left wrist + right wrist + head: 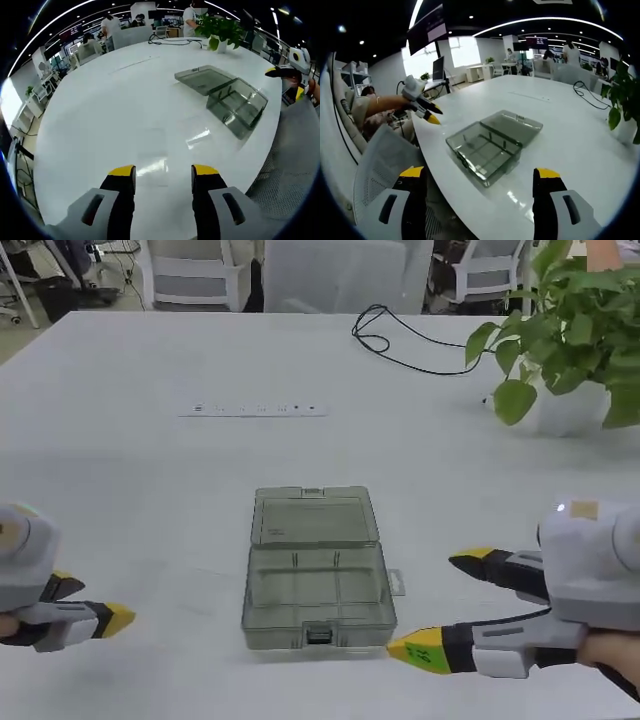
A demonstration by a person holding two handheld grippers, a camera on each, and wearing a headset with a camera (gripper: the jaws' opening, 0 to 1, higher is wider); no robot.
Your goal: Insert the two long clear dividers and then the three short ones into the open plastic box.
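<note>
So the smoky clear plastic box (318, 585) sits lid-open in the middle of the white tabletop (150, 500), latch side toward the person, with clear dividers (337, 588) standing inside its tray. The left gripper (95, 602) hovers well off to its left and the right gripper (432, 603) is near its right side. Both have their yellow-tipped fingers (425, 650) spread wide, nothing in them. A green potted plant (575, 340) and a black cable (400, 340) sit far right.

Bare counter (150, 510) is seen on both sides of the open box (318, 575); farther back, a plant (570, 340), cable (400, 359) and flat strip (253, 409) are found.
</note>
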